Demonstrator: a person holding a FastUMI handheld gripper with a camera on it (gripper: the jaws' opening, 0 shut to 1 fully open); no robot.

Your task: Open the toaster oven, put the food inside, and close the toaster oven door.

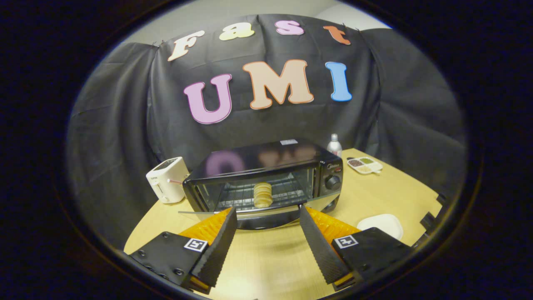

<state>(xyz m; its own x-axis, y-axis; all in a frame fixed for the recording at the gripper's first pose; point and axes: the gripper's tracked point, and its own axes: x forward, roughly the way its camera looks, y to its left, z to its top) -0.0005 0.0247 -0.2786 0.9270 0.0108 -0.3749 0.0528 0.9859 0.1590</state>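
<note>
Oven: black toaster oven (266,175) on the pale wooden counter (374,196), its glass door (250,213) folded down flat.
Food: tan ridged round (262,194) upright on the wire rack inside.
Tool (268,217): spread wide, empty, fingertips at the door's front edge, oven at 12 o'clock.
Oven's 9 o'clock: white toaster (168,180).
Oven's 2 o'clock: bottle (334,145), divided dish (364,165).
Oven's 4 o'clock: white plate (382,225).

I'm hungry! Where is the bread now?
The bread stands on the rack inside the open toaster oven, beyond the open gripper, with a white toaster beside the oven.
</note>
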